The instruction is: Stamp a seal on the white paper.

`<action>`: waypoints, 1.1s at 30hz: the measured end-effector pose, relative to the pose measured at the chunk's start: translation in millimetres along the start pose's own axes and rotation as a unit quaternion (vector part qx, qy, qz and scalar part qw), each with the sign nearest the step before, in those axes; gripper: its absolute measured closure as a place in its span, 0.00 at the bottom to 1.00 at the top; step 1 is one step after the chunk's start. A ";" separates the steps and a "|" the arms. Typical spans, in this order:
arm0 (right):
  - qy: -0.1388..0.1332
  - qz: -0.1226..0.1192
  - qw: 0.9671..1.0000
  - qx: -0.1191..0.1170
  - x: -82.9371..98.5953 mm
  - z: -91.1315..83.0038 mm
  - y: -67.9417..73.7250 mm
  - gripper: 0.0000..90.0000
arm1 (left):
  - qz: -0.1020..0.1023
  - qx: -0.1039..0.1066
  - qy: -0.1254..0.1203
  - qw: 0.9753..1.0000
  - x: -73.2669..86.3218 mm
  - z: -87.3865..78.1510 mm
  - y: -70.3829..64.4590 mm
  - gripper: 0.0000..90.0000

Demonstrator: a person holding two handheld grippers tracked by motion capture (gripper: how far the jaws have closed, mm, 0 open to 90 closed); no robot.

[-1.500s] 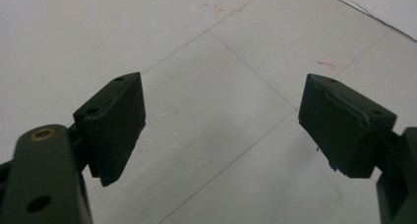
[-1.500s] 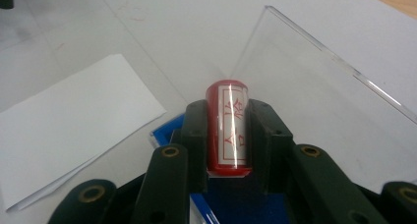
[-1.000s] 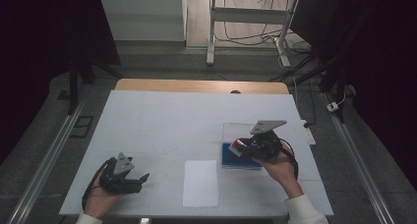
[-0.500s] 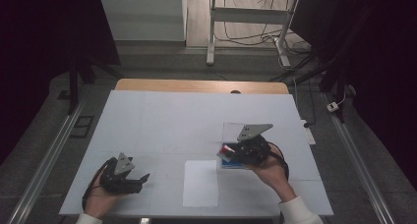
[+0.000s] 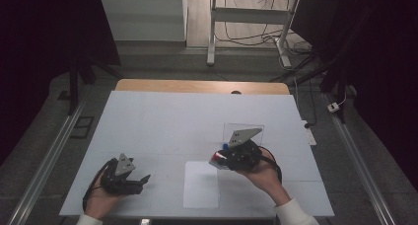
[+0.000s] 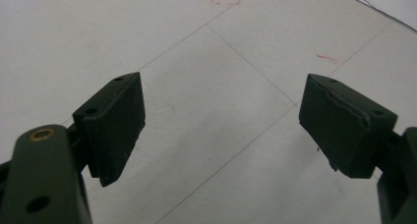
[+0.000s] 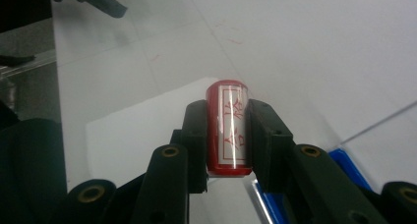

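**Beside the white sheet, stamp in hand**

Just right of the white paper sheet (image 5: pixel 201 184), the right tongs (image 7: pixel 227 135) pinch a red cylinder stamp (image 7: pixel 227 128) — lifted, its end pointing toward the sheet. A blue ink pad (image 7: pixel 350 167) lies just beyond. Left of the sheet, the left tongs (image 6: pixel 221 121) rest spread wide, holding nothing. Picking up looks done — pressing onto the paper seems left.

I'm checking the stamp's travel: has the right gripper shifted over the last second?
Yes. The right gripper, shut on the red stamp, has moved left, off the blue pad toward the white paper sheet.
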State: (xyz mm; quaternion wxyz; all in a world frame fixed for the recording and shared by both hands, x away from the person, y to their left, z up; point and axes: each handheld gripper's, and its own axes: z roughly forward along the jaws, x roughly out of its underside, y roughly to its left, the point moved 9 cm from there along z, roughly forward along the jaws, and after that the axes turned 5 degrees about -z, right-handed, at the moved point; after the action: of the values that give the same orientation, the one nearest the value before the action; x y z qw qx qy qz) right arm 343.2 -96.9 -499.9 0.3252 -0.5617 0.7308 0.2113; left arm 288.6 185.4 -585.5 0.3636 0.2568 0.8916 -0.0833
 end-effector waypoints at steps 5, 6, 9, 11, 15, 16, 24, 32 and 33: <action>0.007 -0.011 1.000 -0.013 -2.8 8.8 10.5 0.78 | 0.000 0.000 0.001 1.000 0.6 0.2 -0.2 0.20; 0.009 -0.014 1.000 -0.014 -3.1 11.1 12.4 0.78 | 0.001 0.001 0.002 1.000 0.7 0.2 -0.1 0.20; 0.016 -0.022 0.999 -0.018 -3.7 16.9 17.9 0.78 | 0.000 0.001 0.002 1.000 1.0 0.5 -0.1 0.20; 0.021 -0.026 0.999 -0.021 -4.0 20.1 21.6 0.78 | 0.000 0.001 0.001 1.000 0.9 0.2 -0.1 0.20; 0.027 -0.035 0.999 -0.026 -4.5 26.3 28.0 0.78 | -0.002 0.001 -0.002 1.000 0.4 -1.0 -0.8 0.20; 0.030 -0.037 0.999 -0.025 -4.4 27.8 29.5 0.78 | -0.002 0.002 -0.002 1.000 0.4 -1.0 -1.0 0.20; 0.054 -0.058 0.996 -0.029 -2.1 42.2 40.3 0.78 | -0.002 0.002 -0.001 1.000 0.6 -0.7 -0.2 0.20; 0.076 -0.075 0.994 -0.027 2.0 52.3 46.2 0.78 | -0.002 0.003 -0.001 1.000 0.4 -0.6 -0.6 0.20; 0.077 -0.075 0.994 -0.027 2.2 53.6 47.0 0.78 | -0.002 0.003 -0.001 1.000 0.4 -0.6 -0.6 0.20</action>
State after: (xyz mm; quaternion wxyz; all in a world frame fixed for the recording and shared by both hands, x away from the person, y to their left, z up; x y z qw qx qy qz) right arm 310.5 -49.2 -541.6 0.2679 -0.6384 0.7031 0.1624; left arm 287.7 185.2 -585.5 0.3639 0.2559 0.8913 -0.0873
